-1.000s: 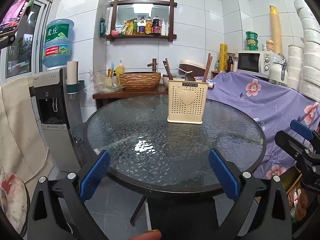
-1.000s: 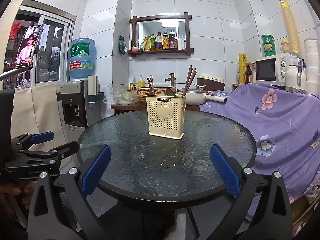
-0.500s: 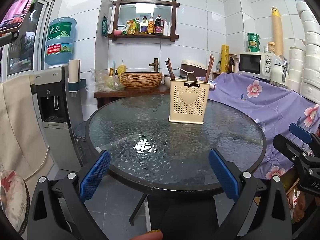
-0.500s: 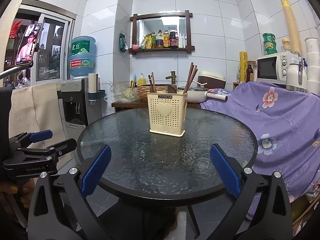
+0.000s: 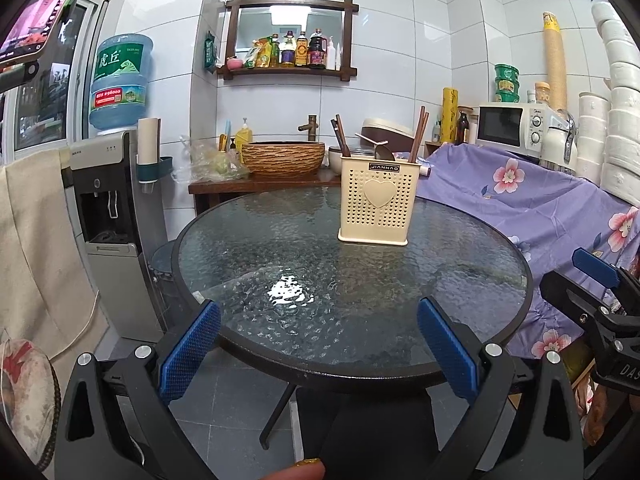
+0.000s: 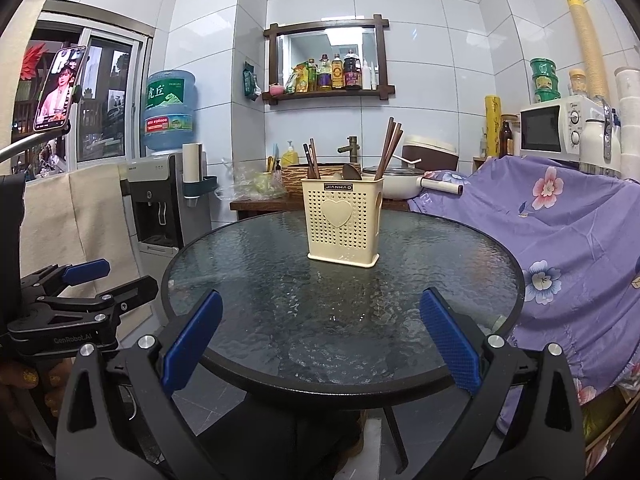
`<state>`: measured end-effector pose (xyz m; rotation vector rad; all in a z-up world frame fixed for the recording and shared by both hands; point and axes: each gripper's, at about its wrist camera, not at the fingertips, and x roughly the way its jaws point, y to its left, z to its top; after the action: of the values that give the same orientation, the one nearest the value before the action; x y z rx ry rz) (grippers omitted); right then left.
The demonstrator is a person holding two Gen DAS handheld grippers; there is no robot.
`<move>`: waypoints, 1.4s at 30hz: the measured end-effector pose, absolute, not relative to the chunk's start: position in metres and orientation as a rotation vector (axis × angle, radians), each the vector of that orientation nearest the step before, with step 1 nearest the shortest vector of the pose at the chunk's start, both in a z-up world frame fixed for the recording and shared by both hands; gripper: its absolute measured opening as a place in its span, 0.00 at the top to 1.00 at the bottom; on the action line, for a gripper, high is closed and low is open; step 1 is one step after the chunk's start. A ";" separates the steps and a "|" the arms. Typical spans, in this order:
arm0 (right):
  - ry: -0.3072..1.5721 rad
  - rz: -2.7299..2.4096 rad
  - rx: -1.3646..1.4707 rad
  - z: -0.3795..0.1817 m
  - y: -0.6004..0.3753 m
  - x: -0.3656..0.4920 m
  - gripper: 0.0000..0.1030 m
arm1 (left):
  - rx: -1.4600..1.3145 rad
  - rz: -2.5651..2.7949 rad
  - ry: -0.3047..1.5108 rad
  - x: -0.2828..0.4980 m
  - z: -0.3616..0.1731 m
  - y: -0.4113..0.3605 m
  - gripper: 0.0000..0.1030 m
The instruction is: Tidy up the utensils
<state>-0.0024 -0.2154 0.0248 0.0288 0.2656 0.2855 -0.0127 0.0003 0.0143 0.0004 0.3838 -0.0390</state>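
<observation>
A cream perforated utensil holder (image 5: pixel 377 210) with a heart on its front stands upright on the far part of the round glass table (image 5: pixel 280 264); it also shows in the right wrist view (image 6: pixel 342 222). Brown chopsticks (image 5: pixel 418 134) and a dark spoon (image 5: pixel 384 153) stick out of its top. My left gripper (image 5: pixel 318 350) is open and empty, held at the table's near edge. My right gripper (image 6: pixel 320 344) is open and empty, also at the near edge. Each gripper shows at the side of the other's view.
A water dispenser (image 5: pixel 116 208) stands left of the table. A purple flowered cloth (image 5: pixel 532 204) covers furniture on the right, with a microwave (image 5: pixel 514 126) behind. A wooden side table with a woven bowl (image 5: pixel 282 158) stands behind the round table.
Both grippers have drawn back and lowered slightly, so the table and holder sit a little further off. Both stay open and empty.
</observation>
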 end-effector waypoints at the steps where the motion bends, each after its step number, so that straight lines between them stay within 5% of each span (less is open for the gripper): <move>1: 0.265 0.288 0.028 0.024 -0.215 -0.002 0.06 | 0.000 -0.040 0.384 -0.013 0.014 0.000 0.06; 42: 0.291 0.267 0.053 0.020 -0.225 0.004 0.06 | 0.028 -0.015 0.451 -0.002 0.008 -0.002 0.06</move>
<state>0.0043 -0.2251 0.0199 0.0534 0.2908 0.2672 -0.0024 -0.0017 0.0076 0.0281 0.4506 -0.0152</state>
